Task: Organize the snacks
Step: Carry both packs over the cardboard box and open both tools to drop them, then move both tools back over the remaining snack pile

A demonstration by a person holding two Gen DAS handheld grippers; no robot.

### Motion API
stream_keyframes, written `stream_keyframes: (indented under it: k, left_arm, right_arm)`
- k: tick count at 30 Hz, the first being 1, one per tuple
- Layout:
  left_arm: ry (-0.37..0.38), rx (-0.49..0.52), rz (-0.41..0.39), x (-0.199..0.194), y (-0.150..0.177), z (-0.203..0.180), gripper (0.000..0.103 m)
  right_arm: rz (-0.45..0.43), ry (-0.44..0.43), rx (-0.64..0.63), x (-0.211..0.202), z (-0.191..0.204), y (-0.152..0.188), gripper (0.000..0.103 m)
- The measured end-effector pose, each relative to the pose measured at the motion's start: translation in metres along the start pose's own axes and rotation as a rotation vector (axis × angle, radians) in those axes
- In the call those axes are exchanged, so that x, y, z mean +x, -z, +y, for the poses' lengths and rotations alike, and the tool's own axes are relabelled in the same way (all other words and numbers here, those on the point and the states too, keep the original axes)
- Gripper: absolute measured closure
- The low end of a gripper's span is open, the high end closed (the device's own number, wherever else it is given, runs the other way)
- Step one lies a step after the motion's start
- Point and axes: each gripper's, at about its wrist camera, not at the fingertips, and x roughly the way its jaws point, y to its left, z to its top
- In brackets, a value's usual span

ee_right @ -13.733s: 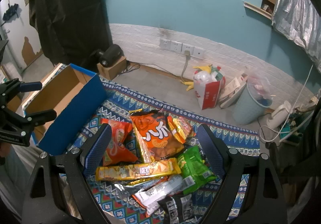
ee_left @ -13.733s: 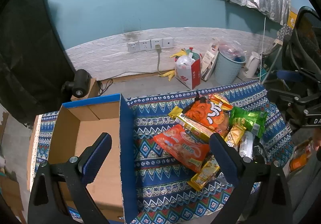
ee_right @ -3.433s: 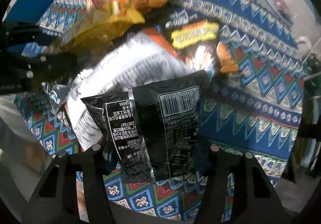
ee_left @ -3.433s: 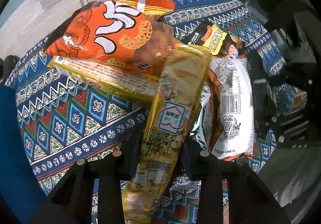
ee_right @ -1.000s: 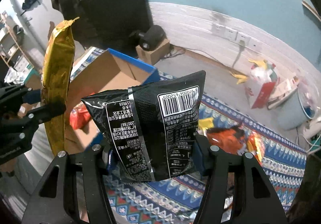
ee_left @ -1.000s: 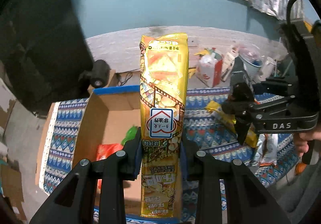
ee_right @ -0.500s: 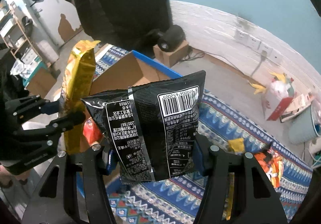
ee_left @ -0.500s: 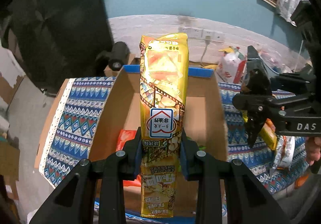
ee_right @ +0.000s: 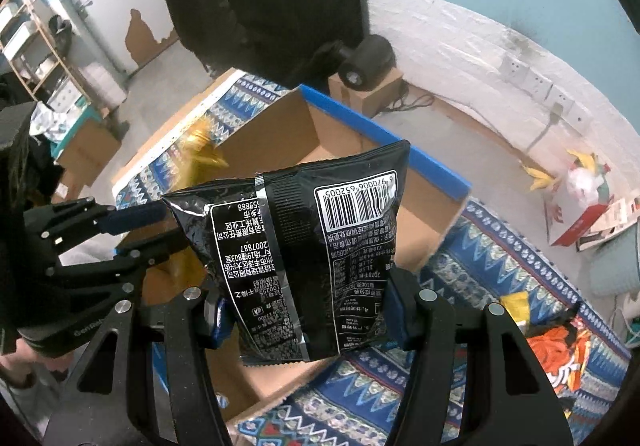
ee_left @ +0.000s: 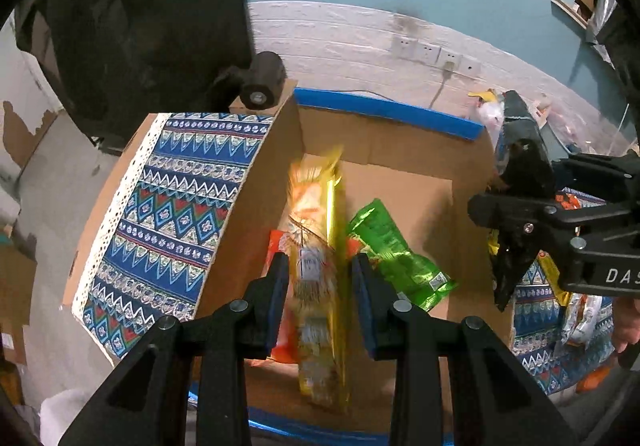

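A cardboard box with a blue rim (ee_left: pixel 384 110) sits on the patterned cloth. My left gripper (ee_left: pixel 320 298) is over the box with its jaws apart. The long yellow snack pack (ee_left: pixel 320 286) is blurred between the jaws, tilting down into the box. A green bag (ee_left: pixel 396 250) and a red bag (ee_left: pixel 276 246) lie inside. My right gripper (ee_right: pixel 304 310) is shut on a black snack bag (ee_right: pixel 308 246) and holds it above the box's near right corner (ee_right: pixel 440 182). It also shows at the right of the left wrist view (ee_left: pixel 516 214).
Loose snacks lie on the cloth right of the box (ee_left: pixel 576 310), among them an orange bag (ee_right: pixel 560 350). A black camera on a small carton (ee_right: pixel 368 62) stands behind the box. A dark hanging cloth (ee_left: pixel 140 18) is at the back left. The table's left edge (ee_left: pixel 108 206) is near.
My left gripper has opened, and the yellow pack has dropped from upright in its jaws to tilting into the box. The right gripper with the black bag has moved closer over the box.
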Motion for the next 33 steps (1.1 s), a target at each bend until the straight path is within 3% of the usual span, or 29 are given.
stream_keyframes:
  k: [2, 6, 8, 12, 22, 26, 28, 33]
  left_arm:
    - [-0.005, 0.006, 0.007, 0.0, 0.0, 0.0, 0.07]
    - [-0.031, 0.026, 0.003, -0.002, 0.003, -0.002, 0.048]
    - [-0.04, 0.044, -0.003, -0.004, 0.003, -0.004, 0.047]
    - [-0.053, 0.065, -0.002, -0.006, 0.004, -0.007, 0.046]
    - [-0.03, 0.088, -0.024, -0.018, 0.002, -0.023, 0.039]
    - [-0.005, 0.106, -0.027, -0.021, 0.001, -0.037, 0.037]
    - [0.003, 0.124, -0.027, -0.022, 0.001, -0.047, 0.03]
    - [0.029, 0.176, -0.017, -0.021, 0.002, -0.076, 0.029]
  right_arm:
    - [0.008, -0.002, -0.005, 0.004, 0.003, -0.001, 0.043]
    - [0.027, -0.013, -0.003, 0.013, 0.008, -0.003, 0.043]
    - [0.03, -0.012, 0.001, 0.015, 0.009, -0.004, 0.042]
    - [0.014, -0.005, 0.007, 0.012, 0.008, -0.005, 0.028]
    - [-0.012, 0.012, 0.039, -0.012, -0.006, 0.006, 0.024]
    - [-0.008, 0.04, 0.058, -0.021, -0.02, 0.013, 0.024]
    - [-0.004, 0.058, 0.076, -0.025, -0.029, 0.019, 0.024]
    - [0.008, 0.107, 0.125, -0.037, -0.052, 0.036, 0.024]
